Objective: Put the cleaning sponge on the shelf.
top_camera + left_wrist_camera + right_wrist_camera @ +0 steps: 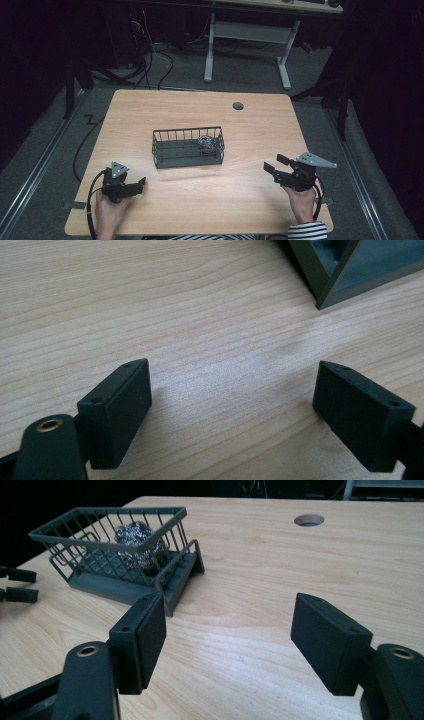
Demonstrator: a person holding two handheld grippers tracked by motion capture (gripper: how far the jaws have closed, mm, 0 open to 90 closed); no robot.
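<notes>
A dark grey wire basket [187, 147] stands in the middle of the wooden table [200, 200]. A silvery steel scourer ball [206, 142] lies inside at its right end. My left gripper [142, 185] rests low near the front left edge, its jaws pointing right, open over bare wood [232, 390]. A corner of the basket [340, 275] lies just beyond it. My right gripper [274, 166] is held at the front right, open with nothing between the jaws [230, 615]. It faces the basket [165, 535] and the scourer [137, 542].
A round cable hole [238, 106] sits in the table's far side, also seen as the hole [308, 519] from the right gripper. The left gripper's jaw tips [17, 585] show past the basket. A white desk frame [247, 35] and floor cables [150, 65] lie beyond the table.
</notes>
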